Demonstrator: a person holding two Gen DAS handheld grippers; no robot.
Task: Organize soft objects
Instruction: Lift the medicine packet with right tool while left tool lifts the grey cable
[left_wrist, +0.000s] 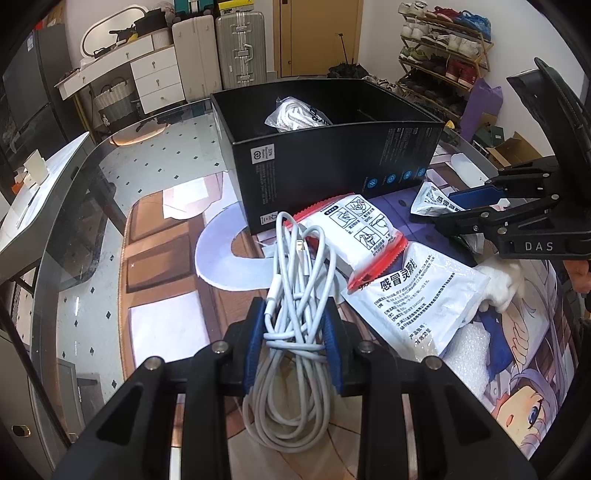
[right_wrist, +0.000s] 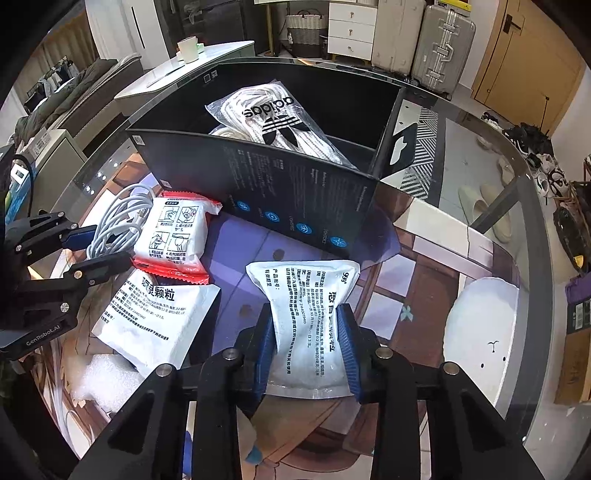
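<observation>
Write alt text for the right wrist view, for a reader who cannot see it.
The right gripper pinches a white medicine sachet on a printed table mat, in front of an open black box holding a bagged white item. To the left, the left gripper is closed on a coiled white cable beside two more packets.

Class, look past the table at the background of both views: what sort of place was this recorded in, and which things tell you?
Most likely a lived-in home, perhaps an entryway. A shoe rack full of shoes, hard suitcases by a wooden door, and a white drawer unit all suggest it.
</observation>
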